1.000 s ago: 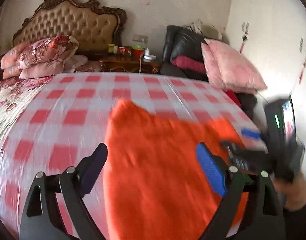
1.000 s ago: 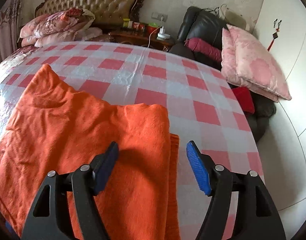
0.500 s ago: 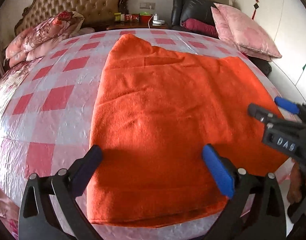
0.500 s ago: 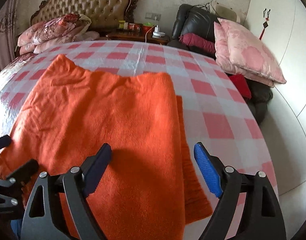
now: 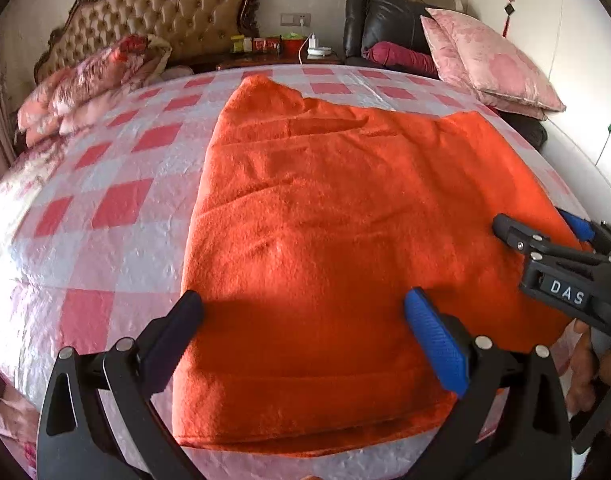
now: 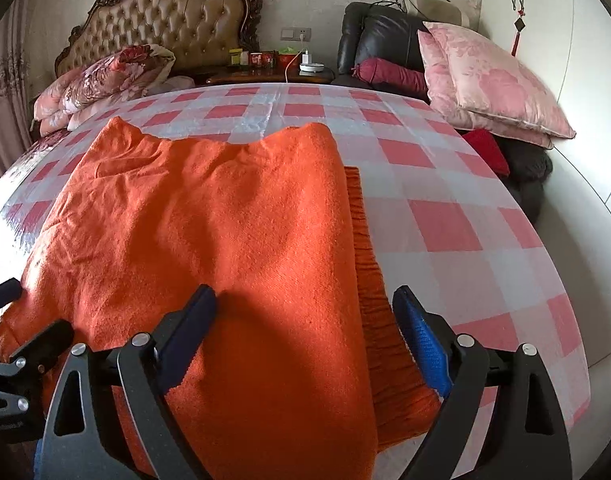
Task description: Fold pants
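Observation:
The orange pants [image 5: 337, 240] lie flat, folded over, on the red and white checked bed cover [image 5: 105, 208]. In the right wrist view the pants [image 6: 225, 240] show a ribbed waistband [image 6: 369, 280] along their right edge. My left gripper [image 5: 301, 320] is open and empty, hovering over the pants' near edge. My right gripper [image 6: 301, 316] is open and empty over the waistband end; it also shows at the right of the left wrist view [image 5: 545, 236]. The left gripper's fingers [image 6: 29, 344] show at the lower left of the right wrist view.
A tufted headboard [image 5: 165, 12] and floral pillows [image 5: 93, 80] stand at the far left. A nightstand with small items [image 6: 273, 64] is at the back. A black chair with pink cushions [image 6: 489, 84] stands at the right, beside the white wall.
Both grippers have pulled back toward the near edge of the bed and lowered, so the pants now fill more of each view. Both stayed open and empty.

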Available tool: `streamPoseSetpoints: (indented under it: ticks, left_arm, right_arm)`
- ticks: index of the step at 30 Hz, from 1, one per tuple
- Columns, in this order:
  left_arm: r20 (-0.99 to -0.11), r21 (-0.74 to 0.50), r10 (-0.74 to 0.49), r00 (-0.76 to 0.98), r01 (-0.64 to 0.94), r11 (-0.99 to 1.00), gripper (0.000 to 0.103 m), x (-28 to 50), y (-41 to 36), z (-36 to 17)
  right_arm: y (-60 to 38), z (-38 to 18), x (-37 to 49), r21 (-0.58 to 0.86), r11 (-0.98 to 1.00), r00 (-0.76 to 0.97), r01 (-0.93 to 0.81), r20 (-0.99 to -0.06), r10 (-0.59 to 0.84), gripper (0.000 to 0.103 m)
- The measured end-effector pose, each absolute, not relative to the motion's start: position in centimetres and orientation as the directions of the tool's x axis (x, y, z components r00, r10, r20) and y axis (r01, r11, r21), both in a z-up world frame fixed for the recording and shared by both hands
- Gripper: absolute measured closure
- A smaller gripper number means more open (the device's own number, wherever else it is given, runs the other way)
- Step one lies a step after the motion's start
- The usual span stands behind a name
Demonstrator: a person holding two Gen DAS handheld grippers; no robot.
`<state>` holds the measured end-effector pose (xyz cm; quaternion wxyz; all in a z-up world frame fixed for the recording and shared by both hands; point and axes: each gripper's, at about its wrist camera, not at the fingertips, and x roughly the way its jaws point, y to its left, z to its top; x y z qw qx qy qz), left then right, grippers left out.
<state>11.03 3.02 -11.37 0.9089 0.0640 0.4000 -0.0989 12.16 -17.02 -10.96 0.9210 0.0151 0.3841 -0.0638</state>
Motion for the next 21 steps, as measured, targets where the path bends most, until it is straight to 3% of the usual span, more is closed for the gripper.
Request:
streamPoseSetpoints:
  ticks: [5,11,21]
  left_arm:
    - [-0.680,0.112,-0.090,0.728,0.225,0.968,0.003,9.3,2.8,-9.2]
    - [-0.680,0.019,-0.203,0.705,0.293,0.956,0.002,6.8,2.7,-6.7]
    - [-0.656,-0.035,-0.237,0.716,0.285,0.958,0.002,3.0,2.8,-3.5]
  right_arm:
    - [-17.5,-10.6,11.3,0.021,0.986,0.689,0.167,-0.718,-0.101,0.017]
    - [-17.7,-7.4,7.5,0.006,0.976,0.726,0.218,-0.669,-0.159,0.017]
    - [-17.9,-4.4,2.2,-0.027,0.966,0.744,0.256,-0.633,-0.215,0.017]
